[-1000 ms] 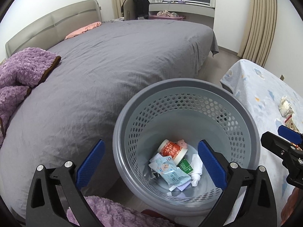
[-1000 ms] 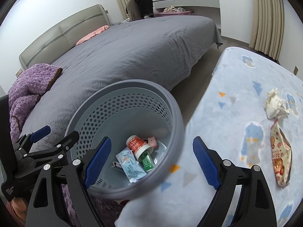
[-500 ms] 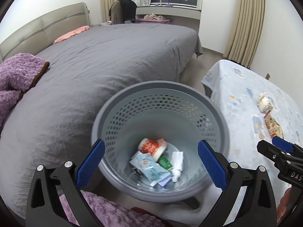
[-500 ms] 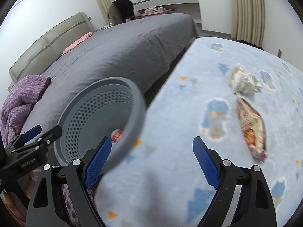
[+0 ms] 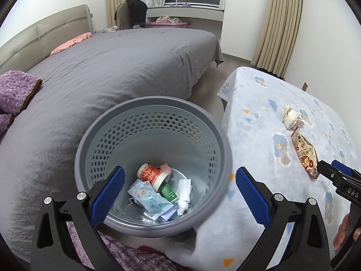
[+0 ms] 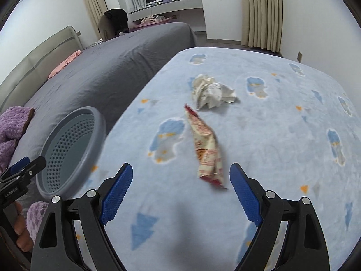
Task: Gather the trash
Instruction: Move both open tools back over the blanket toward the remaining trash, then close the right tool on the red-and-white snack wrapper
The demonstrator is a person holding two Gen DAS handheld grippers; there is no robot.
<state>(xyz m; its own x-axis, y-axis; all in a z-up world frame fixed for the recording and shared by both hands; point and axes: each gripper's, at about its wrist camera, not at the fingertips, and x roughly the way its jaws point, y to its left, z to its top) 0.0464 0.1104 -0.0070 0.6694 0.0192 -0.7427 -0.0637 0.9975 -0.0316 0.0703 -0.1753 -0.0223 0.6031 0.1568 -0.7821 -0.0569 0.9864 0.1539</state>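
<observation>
Snack wrapper (image 6: 208,151) lies flat on the blue patterned tabletop (image 6: 282,135), its long axis running away from the right gripper (image 6: 180,194) and slightly leftward, with the near torn end just ahead of the gap between the fingers and closer to the right-hand one. Those fingers stand wide apart with nothing between them. A crumpled paper ball (image 6: 211,90) sits just beyond the wrapper's far tip, perhaps touching it, though motion blur makes that hard to settle. The right gripper is plainly the nearer one; the left gripper (image 5: 180,194), also spread and empty, hangs over the grey perforated basket (image 5: 94,158), which stands off the tabletop's left edge and already holds several packets. A grasp across the wrapper's narrow width near its closer end looks most natural.
</observation>
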